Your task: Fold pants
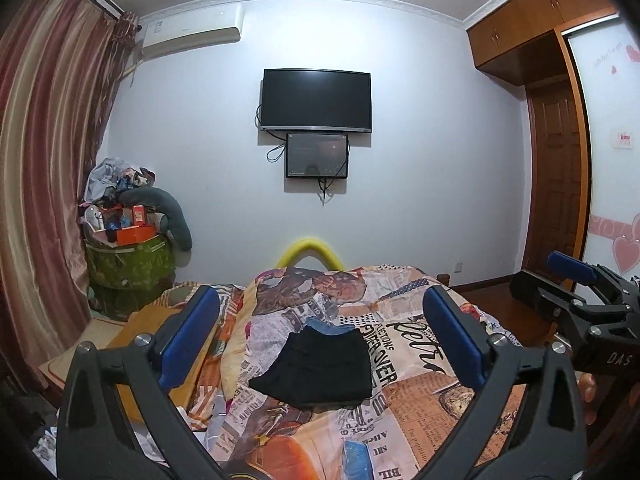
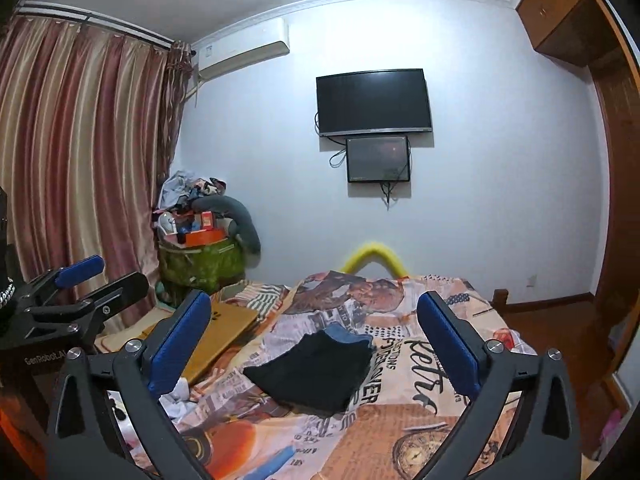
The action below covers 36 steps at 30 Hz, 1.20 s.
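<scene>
On the bedspread (image 1: 420,392), folded pants (image 1: 320,364), seemingly crosswise.

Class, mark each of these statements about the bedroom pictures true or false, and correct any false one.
1. The folded black pants lie on the newspaper-print bedspread. True.
2. The left gripper clamps the pants. False: it is open, holding nothing.
3. A folded blue garment lies partly under the pants. True.
4. The right gripper is shut. False: it is open.
5. The wall-mounted black television shows a bright picture. False: its screen is dark.
</scene>
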### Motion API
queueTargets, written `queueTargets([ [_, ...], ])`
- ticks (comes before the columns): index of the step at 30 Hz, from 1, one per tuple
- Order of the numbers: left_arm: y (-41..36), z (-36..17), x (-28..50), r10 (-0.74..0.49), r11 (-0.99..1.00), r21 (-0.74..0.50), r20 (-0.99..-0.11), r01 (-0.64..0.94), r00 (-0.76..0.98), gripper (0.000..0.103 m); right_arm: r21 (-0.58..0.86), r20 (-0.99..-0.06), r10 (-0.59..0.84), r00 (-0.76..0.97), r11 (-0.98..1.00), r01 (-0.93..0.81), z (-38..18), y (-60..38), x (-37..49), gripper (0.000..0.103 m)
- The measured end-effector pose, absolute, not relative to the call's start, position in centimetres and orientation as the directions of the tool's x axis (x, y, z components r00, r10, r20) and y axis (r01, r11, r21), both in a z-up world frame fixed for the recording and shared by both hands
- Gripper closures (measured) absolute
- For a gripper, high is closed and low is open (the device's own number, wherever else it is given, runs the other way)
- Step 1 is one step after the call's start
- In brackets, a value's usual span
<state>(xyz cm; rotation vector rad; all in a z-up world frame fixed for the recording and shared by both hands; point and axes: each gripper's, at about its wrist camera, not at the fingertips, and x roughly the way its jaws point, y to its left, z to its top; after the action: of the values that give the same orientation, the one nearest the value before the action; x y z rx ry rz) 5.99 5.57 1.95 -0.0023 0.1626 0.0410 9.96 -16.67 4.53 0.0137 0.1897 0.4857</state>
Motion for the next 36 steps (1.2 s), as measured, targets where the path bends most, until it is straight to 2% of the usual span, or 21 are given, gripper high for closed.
queueTargets([
  [36, 5.8, 0.9, 6.4, 0.04, 0.999, -0.011, -0.198, -0.043, 0.979, 0.0, 0.045, -0.216, 0.439, 0.872, 0.897, -0.441, 3.4, -17.1, 8.5, 0.0],
])
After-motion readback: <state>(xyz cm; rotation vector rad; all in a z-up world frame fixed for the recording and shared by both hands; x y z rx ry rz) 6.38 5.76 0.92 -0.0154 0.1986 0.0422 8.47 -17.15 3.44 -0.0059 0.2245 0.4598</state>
